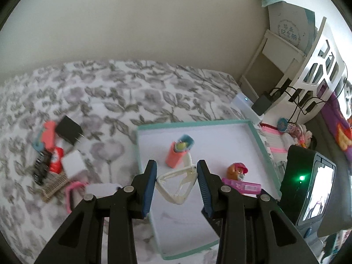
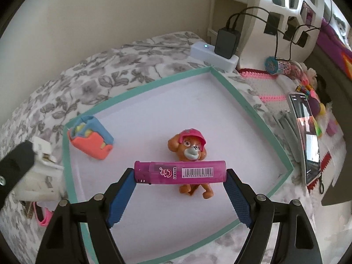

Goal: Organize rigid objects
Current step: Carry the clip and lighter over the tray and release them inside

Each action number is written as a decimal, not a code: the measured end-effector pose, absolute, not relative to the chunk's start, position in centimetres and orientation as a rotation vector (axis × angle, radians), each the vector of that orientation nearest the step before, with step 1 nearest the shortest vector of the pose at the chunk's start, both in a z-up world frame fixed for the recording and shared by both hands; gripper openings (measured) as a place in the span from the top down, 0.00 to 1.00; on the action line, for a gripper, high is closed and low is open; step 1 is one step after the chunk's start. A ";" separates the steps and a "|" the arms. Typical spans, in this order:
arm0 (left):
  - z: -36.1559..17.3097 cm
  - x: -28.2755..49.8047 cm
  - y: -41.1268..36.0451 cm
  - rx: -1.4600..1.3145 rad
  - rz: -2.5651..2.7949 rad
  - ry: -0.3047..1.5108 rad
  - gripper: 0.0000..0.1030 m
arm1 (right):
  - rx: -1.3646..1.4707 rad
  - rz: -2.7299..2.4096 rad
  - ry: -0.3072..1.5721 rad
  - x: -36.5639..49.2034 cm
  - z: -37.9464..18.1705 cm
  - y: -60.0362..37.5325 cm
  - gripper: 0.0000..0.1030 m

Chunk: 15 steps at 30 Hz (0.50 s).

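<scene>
A plain cream wall (image 1: pixel 154 22) is filling the upper frame, evenly lit by soft daylight. A bed cover with grey floral print (image 1: pixel 123 92) is spreading across the middle and left. A white cut-out panel of furniture (image 1: pixel 319 70) is standing at upper right, black cables (image 2: pixel 283 33) hanging on it.

We see a floral-covered bed (image 1: pixel 123 92) carrying 1 teal-rimmed tray (image 1: pixel 260 139), a toy pile (image 1: pixel 55 158), and a white box (image 2: pixel 214 55).

left gripper (image 1: pixel 177 184): black arms, blue ribbed pads, silver screws | right gripper (image 2: pixel 180 189): same
</scene>
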<state>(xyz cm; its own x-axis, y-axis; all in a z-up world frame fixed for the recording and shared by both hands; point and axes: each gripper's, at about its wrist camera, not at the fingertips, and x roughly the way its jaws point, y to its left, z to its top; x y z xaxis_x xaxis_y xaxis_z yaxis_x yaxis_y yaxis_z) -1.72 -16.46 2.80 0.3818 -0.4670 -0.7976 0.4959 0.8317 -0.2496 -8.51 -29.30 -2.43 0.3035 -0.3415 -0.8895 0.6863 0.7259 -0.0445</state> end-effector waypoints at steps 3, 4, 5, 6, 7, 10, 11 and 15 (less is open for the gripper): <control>1.8 -1.5 -16.6 0.025 -0.626 1.032 0.62 | 0.375 -0.701 1.080 -8.4 -3.0 -29.3 0.20; 1.4 -1.4 -16.6 0.017 -0.625 1.046 0.62 | 0.377 -0.702 1.085 -8.4 -3.1 -29.4 0.20; 1.2 -1.3 -16.7 0.016 -0.624 1.055 0.62 | 0.379 -0.703 1.090 -8.4 -3.3 -29.5 0.20; 0.9 -1.3 -16.8 0.020 -0.623 1.062 0.62 | 0.380 -0.704 1.095 -8.5 -3.3 -29.5 0.20; 0.8 -1.3 -16.8 0.023 -0.623 1.066 0.62 | 0.380 -0.705 1.098 -8.5 -3.4 -29.5 0.20; 0.7 -1.2 -17.0 0.032 -0.630 1.069 0.62 | 0.382 -0.709 1.102 -8.5 -3.5 -29.6 0.19; 0.8 -1.3 -17.1 0.039 -0.629 1.064 0.62 | 0.383 -0.709 1.102 -8.5 -3.5 -29.7 0.19; 0.7 -1.3 -17.3 0.064 -0.626 1.059 0.62 | 0.383 -0.698 1.106 -8.3 -3.6 -29.6 0.19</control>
